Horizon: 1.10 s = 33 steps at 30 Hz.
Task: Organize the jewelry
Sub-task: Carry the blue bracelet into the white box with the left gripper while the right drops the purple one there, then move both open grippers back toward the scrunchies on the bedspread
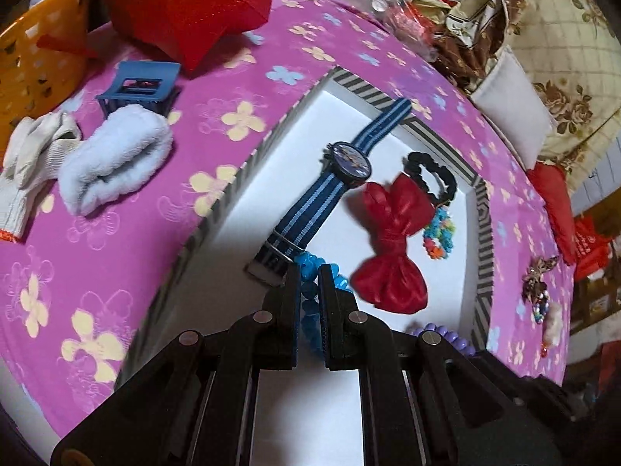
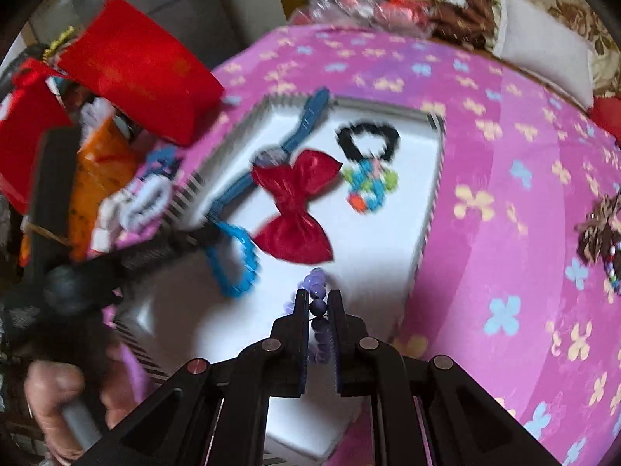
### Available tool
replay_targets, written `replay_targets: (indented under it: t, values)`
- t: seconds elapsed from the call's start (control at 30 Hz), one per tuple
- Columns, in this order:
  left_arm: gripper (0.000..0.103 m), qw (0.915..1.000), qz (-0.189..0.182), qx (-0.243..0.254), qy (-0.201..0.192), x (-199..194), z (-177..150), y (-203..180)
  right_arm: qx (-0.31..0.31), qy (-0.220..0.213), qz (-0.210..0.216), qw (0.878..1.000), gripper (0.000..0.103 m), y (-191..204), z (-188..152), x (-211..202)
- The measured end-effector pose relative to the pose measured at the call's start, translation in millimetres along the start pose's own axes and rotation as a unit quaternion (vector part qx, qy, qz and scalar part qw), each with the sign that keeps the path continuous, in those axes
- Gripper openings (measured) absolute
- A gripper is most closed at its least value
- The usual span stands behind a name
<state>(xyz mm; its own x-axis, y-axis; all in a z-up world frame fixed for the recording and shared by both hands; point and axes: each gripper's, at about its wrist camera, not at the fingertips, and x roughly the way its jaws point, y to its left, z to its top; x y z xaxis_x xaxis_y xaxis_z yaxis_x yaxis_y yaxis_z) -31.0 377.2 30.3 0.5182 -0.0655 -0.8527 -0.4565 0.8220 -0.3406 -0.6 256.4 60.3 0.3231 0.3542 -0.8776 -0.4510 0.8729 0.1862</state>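
So, both bracelets are already being held over the white tray [image 1: 240, 209] with the striped rim: the blue bead bracelet [image 1: 308, 268] is pinched between the narrowly closed jaws of the left gripper [image 1: 309, 272], and the purple bead bracelet [image 2: 317, 303] is clamped the same way by the right gripper [image 2: 317, 296]. Seen from the left wrist, the striped watch [image 1: 351, 161] is laid out toward 12 o'clock with its strap hanging over the far rim, the red bow [image 1: 392, 233] sits around 1 o'clock, and the black scrunchie [image 1: 431, 174] and the multicolour bead bracelet [image 1: 438, 233] are found a bit past it at 2 o'clock. A brown beaded piece [image 1: 537, 283] is left out on the pink flowered table [image 1: 116, 240] at 3 o'clock, well apart from the tray. For the step in hand, it looks like each bracelet should be lowered onto bare white tray rather than dropped onto the bow or the watch strap, and the jaws should probably be opened only once the beads are touching down, so nothing rolls. The right wrist view is blurred, so fine spacing there can't be judged. Beads are slippery, so a slow release is likely best.
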Motion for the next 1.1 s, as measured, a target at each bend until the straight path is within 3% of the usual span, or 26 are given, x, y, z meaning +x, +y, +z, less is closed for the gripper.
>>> replay_targets:
  t: [0.13, 0.37, 0.5, 0.67, 0.7, 0.8, 0.83, 1.0, 1.1]
  values:
    - [0.007, 0.9999, 0.010, -0.005, 0.002, 2.9, 0.5, 0.9, -0.013, 0.009, -0.020, 1.000, 0.009, -2.0, -1.3, 10.5]
    - [0.008, 0.9999, -0.006, -0.015, -0.005, -1.5, 2.4, 3.8, -0.020, 0.019, -0.011, 1.000, 0.009, 7.1, -3.2, 22.6]
    - [0.027, 0.9998, -0.012, 0.001, -0.014, -7.2, 1.6, -4.1, -0.039, 0.004, -0.024, 0.999, 0.009, 13.9, -6.2, 19.8]
    - [0.029, 0.9991, -0.011, 0.028, -0.031, -14.9, -2.1, -17.3, -0.030, -0.036, -0.028, 0.999, 0.014, 7.5, -17.9, -19.6]
    - [0.029, 0.9987, -0.011, 0.034, -0.035, -16.4, -3.8, -20.4, -0.032, -0.049, -0.036, 0.998, 0.018, 6.0, -24.9, -31.6]
    - [0.029, 0.9970, -0.015, 0.054, -0.054, -22.8, -10.7, -31.8, -0.040, -0.096, -0.086, 0.991, 0.052, -3.1, -66.1, -77.9]
    - [0.029, 0.9965, -0.014, 0.057, -0.059, -25.4, -12.9, -34.5, -0.043, -0.109, -0.104, 0.988, 0.056, -8.4, -87.3, -95.0]
    - [0.029, 0.9902, -0.013, 0.087, -0.109, -45.0, -33.7, -60.6, -0.041, -0.092, -0.181, 0.978, 0.060, -35.2, -180.5, -137.6]
    - [0.029, 0.9873, -0.013, 0.112, -0.112, -56.7, -51.9, -82.7, 0.014, -0.042, -0.141, 0.989, 0.060, -56.5, -226.0, -140.3]
